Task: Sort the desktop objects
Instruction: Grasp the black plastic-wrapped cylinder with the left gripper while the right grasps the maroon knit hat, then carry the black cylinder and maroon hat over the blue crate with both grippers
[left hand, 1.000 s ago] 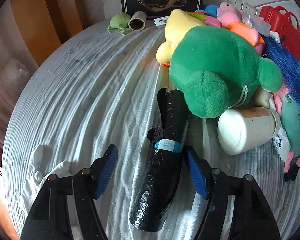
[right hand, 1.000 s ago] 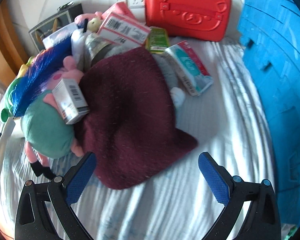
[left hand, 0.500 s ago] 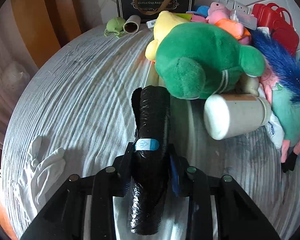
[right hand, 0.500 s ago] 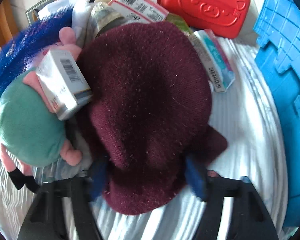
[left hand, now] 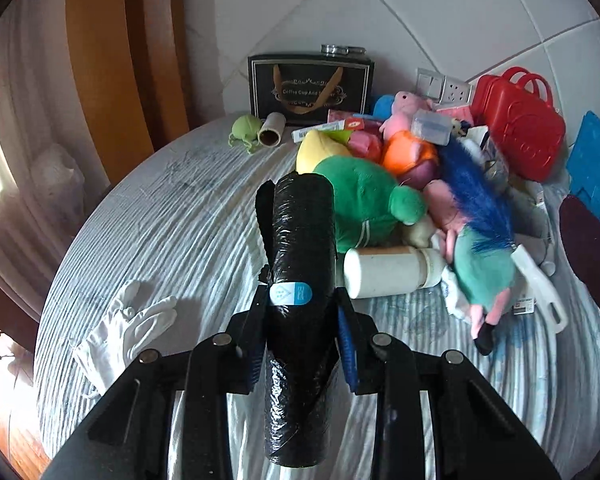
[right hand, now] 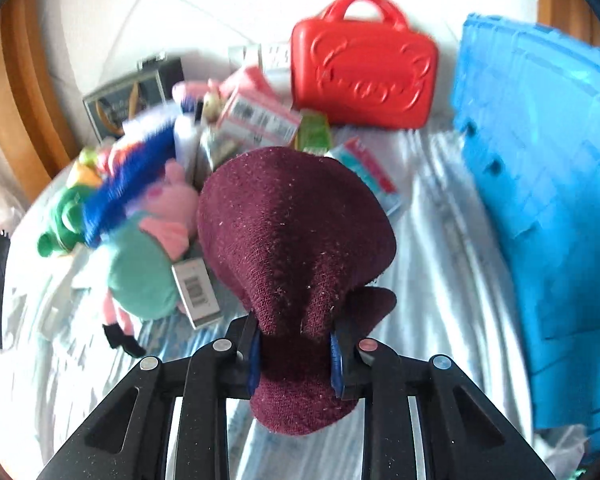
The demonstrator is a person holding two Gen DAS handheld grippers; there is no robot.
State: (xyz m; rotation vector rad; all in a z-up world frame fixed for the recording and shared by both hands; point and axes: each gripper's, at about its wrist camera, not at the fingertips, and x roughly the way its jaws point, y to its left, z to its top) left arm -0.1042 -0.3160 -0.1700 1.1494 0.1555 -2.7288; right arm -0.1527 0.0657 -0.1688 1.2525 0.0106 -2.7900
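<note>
Covering the surface: a white-and-blue striped cloth [left hand: 172, 216], wrinkled, over a rounded tabletop.
Room: white tiled wall [left hand: 440, 20] behind; wooden panelling [left hand: 112, 72] to the left.
Back edge: black gift bag [left hand: 310, 86], red plastic case [right hand: 364, 80], blue crate [right hand: 540, 216] at far right.
Clutter: green plush [left hand: 364, 208], white bottle [left hand: 388, 272] lying on its side, pig plush in teal dress [right hand: 144, 268], white gloves [left hand: 128, 332].
Left gripper [left hand: 302, 332]: raised above the cloth, pointing toward the wall; clenched on a black trash-bag roll [left hand: 300, 280], gripped just below its blue label.
Right gripper [right hand: 296, 354]: lifted, view motion-blurred; pinching a maroon knit hat [right hand: 296, 240], which bulges forward above the pile.
</note>
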